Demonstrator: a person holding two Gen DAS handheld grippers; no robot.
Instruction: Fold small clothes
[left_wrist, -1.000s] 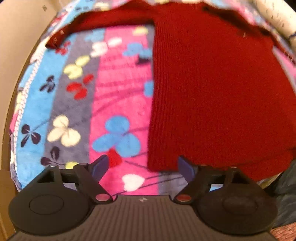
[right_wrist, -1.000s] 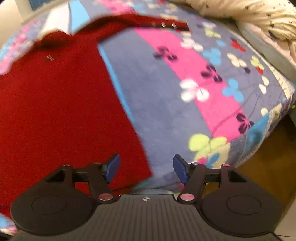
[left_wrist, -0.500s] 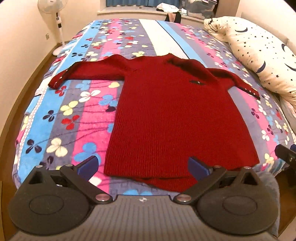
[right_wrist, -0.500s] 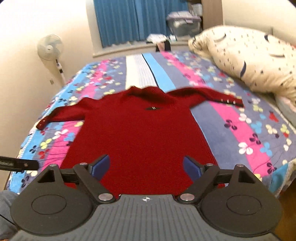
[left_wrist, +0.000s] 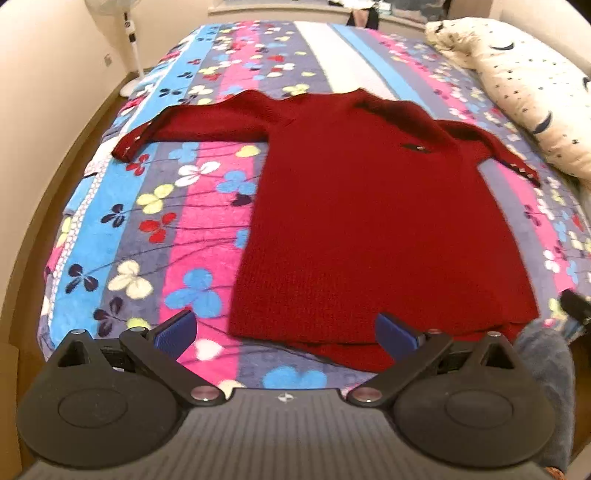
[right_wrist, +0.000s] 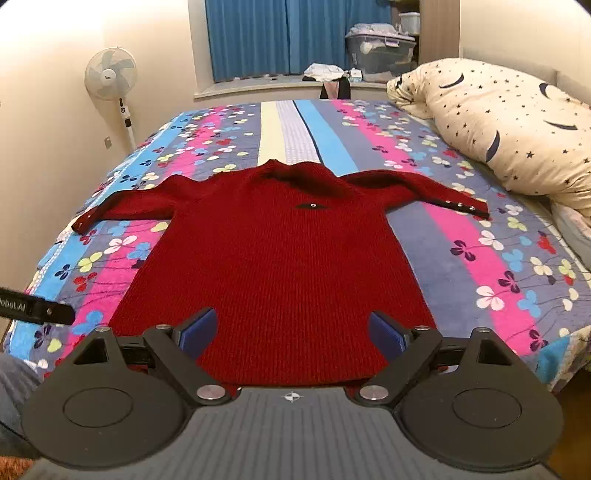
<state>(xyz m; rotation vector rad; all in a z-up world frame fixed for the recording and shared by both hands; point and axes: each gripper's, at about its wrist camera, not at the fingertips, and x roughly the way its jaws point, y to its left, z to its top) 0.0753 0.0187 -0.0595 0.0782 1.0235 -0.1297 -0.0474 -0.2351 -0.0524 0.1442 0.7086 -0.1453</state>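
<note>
Red sweater lies flat and face up on the bed, spread over the striped floral blanket, with both sleeves stretched out to the sides and its collar pointing toward the blue curtains at the far wall; its hem reaches the near edge of the bed. The left claw hangs above that near edge with its 2 blue pads wide apart and nothing between them, having just been opening. The right claw hovers over the hem, its jaws also spread (slightly less wide) and just opened, gripping nothing. A star-and-moon patterned duvet is bunched along the right side of the bed, well apart from the sweater's right cuff. A standing fan stands by the left wall, and a storage box sits on the window ledge
</note>
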